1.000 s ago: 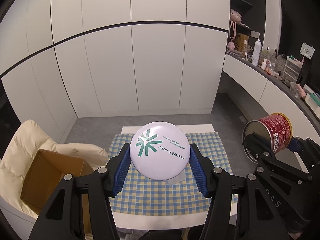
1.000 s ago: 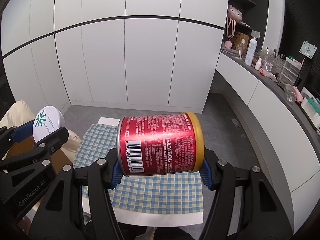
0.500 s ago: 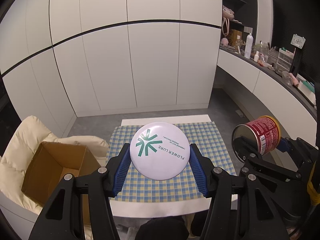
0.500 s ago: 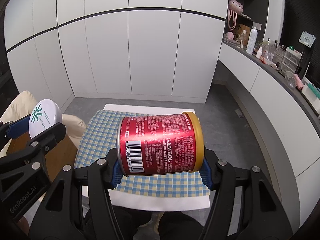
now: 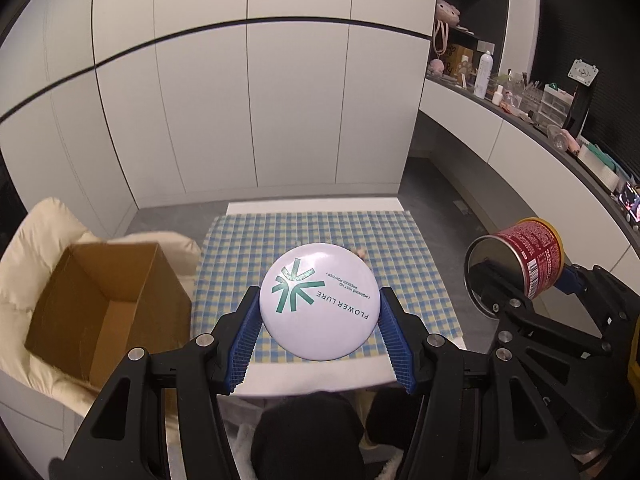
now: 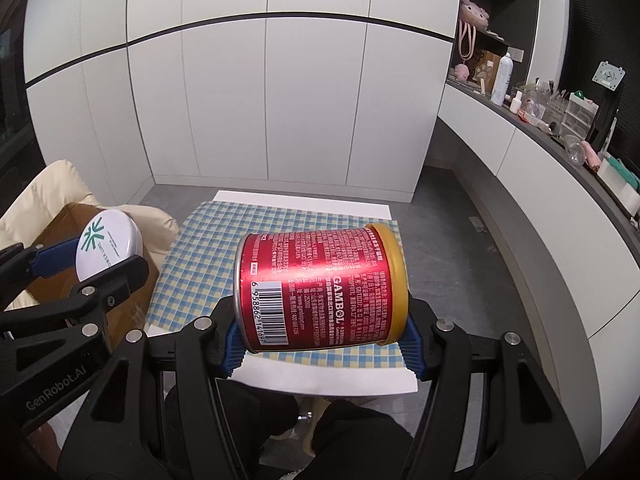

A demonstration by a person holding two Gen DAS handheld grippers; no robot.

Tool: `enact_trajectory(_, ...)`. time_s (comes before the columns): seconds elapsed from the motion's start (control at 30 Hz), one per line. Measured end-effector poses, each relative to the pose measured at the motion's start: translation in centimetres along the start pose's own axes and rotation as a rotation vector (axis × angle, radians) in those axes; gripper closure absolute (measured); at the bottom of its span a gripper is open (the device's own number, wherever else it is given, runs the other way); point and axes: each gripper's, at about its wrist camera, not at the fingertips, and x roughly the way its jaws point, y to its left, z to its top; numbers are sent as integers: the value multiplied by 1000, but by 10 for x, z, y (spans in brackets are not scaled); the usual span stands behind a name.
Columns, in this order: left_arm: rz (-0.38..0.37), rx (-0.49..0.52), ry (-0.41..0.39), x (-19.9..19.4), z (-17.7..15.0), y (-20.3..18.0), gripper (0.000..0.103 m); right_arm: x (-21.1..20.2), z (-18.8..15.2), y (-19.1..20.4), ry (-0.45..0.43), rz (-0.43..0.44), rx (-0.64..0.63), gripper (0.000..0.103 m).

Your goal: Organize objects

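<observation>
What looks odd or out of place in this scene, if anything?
Only one small thing: the cardboard box sits tilted on the cream cushioned chair beside the table, not on a flat surface. Nothing looks spilled or damaged.

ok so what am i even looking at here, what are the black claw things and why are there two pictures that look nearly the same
The black claws are hand-held grippers: a person carries one in each hand, and each has a wide-angle camera looking forward along its two fingers. So the two pictures are one moment seen from each hand.

In the left-hand view, the left gripper is closed on a round white container printed FLOWER LURE. In the right-hand view, the right gripper clamps a red can lying sideways, with a yellow lid.

Below them is a small table with a blue-and-yellow checked cloth. To its left an open cardboard box sits on a cream cushioned chair. The dark shape at the bottom is the person's legs.
</observation>
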Motion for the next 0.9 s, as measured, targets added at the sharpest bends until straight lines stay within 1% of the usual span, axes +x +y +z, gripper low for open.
enact_trajectory(0.2, 0, -16, 9, -6, -30, 9, 45, -8, -23, 0, 11, 32, 16, 39)
enact_trajectory(0.33, 37, -13, 6, -9, -51, 16, 45, -15, -40, -3, 17, 60, 40, 39)
enact_trajectory(0.47, 52, -39, 33, -9, -72, 24, 45, -20, -58, -5, 37, 74, 47, 39)
enact_trajectory(0.73, 63, -33, 45, -14, -97, 25, 45, -33, -82, -11, 55, 73, 38, 39)
enact_trajectory(0.8, 56, -35, 57, -13, -100, 24, 45, -38, -86, -11, 54, 73, 34, 39)
enact_trajectory(0.9, 61, -30, 52, -15, -100, 25, 45, -40, -87, -10, 49, 66, 30, 39)
